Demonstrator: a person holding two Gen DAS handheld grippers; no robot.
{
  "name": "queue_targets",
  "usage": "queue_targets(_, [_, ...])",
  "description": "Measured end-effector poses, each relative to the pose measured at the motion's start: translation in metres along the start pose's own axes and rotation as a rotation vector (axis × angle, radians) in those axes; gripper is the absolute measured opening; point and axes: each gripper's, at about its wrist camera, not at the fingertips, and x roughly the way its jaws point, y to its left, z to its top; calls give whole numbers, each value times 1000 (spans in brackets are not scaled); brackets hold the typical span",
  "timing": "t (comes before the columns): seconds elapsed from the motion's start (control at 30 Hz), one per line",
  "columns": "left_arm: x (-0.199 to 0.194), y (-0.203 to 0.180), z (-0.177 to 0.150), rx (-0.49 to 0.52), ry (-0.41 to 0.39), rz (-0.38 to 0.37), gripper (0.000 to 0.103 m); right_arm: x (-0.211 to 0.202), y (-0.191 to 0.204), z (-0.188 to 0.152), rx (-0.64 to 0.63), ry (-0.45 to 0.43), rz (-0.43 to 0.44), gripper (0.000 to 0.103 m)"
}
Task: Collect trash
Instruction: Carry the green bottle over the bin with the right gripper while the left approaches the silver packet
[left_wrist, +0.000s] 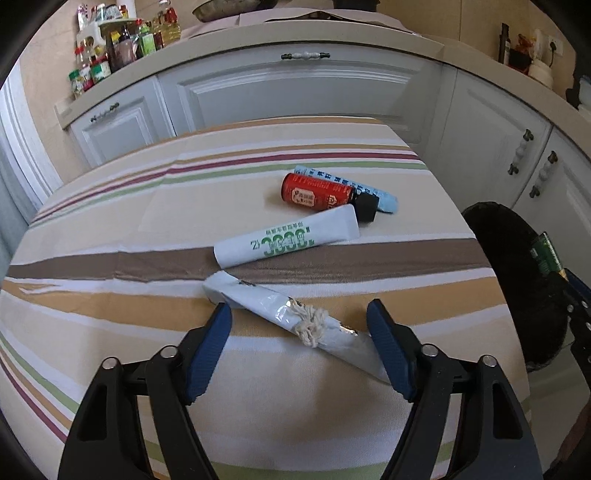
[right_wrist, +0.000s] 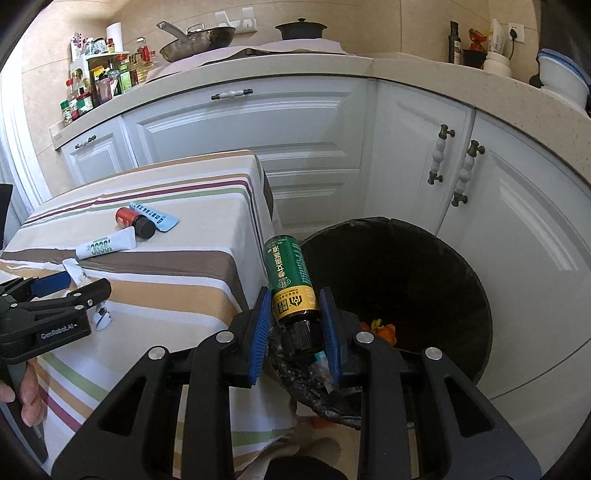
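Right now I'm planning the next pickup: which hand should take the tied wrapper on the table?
Left. The left gripper is open with the tied wrapper between its fingers. The right gripper is shut on a green bottle by the bin.

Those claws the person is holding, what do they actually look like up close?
Each claw is a black plastic frame with triangular cut-outs and round silver pivot pins. The left claw and right claw both end in two flat fingers faced with ribbed blue pads. Seen side-on from the right wrist, the left one carries white "GenRobot.AI" lettering. No cables show; bare fingers of the person's left hand grip it.
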Motion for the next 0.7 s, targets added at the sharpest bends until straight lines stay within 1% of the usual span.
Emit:
queue_targets(0.17, [-7, 7, -10, 11, 4, -30, 62, -3, 4, -1, -5, -2, 2, 26])
queue_targets(0.37, [-16, 23, -22, 20, 18, -49, 61, -10, 17, -3, -16, -5, 7, 26])
queue_targets(0.5, [-23, 34, -26, 41, 0, -27, 61, -14, 27, -3, -29, -5, 14, 26])
queue_targets(0.7, [-30, 49, -30, 25, -6, -16, 61, -19, 40, -5, -44, -6, 25, 26])
